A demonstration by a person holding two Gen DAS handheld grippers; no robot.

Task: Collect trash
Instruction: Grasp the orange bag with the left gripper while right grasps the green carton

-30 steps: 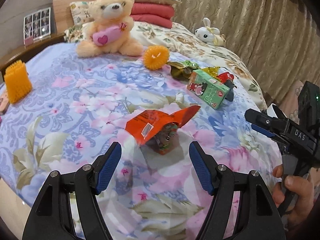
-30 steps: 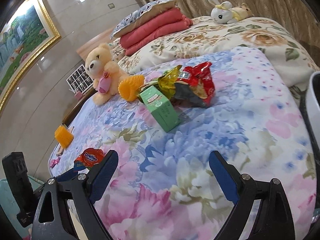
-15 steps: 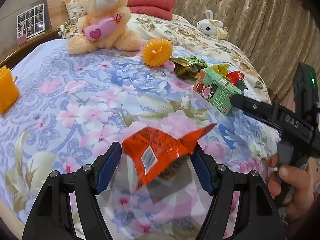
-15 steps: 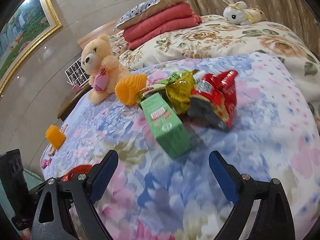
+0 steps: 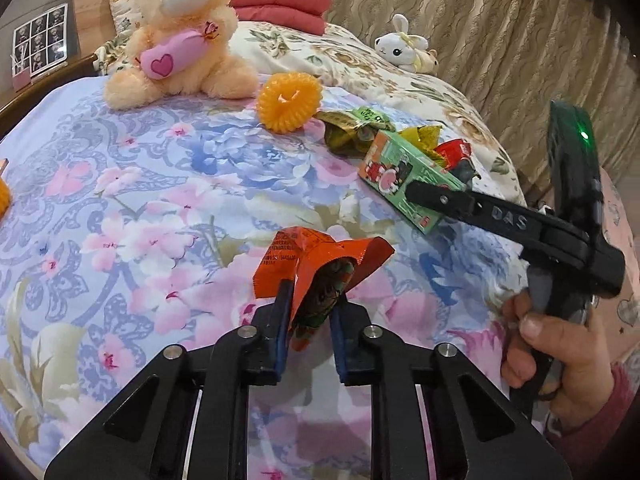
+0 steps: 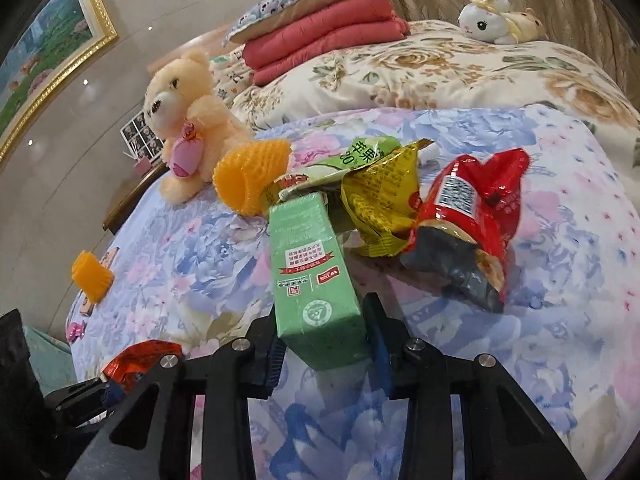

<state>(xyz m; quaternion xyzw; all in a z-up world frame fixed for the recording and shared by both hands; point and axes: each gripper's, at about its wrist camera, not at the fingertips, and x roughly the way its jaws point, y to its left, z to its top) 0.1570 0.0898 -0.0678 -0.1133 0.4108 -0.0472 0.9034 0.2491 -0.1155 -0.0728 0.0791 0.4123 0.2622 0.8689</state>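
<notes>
two handheld grippers over a bed (image 5: 120, 184) spread with a blue and pink floral quilt, litter scattered across it. left gripper (image 5: 308, 320), jaws closing, blue pads pinching the lower end of a crumpled orange snack wrapper (image 5: 316, 264) near the front edge of the quilt. right gripper (image 6: 326, 344), jaws closing, pads against both sides of the near end of a green drink carton (image 6: 312, 276) lying flat on the quilt; seen from the left wrist view, black fingers reaching to the same carton from the right, held by a hand (image 5: 560, 352) in a reddish sleeve. just behind the carton, a heap of more litter: yellow wrapper (image 6: 380, 200), red wrapper (image 6: 468, 216) with a dark inner side, green-labelled pouch (image 6: 360, 156), all touching or overlapping. orange foam fruit net (image 6: 248, 176) just left of the heap. peach teddy bear (image 5: 184, 32) holding a pink heart cushion, sitting farther back. second orange foam net (image 6: 92, 276) near the left edge of the quilt. stacked red blankets (image 6: 320, 40) under a patterned pillow at the head of the bed. white plush rabbit (image 6: 492, 20) on a cream floral cover by the beige curtain (image 5: 500, 32). gold-framed painting (image 6: 52, 64) on the wall at left.
</notes>
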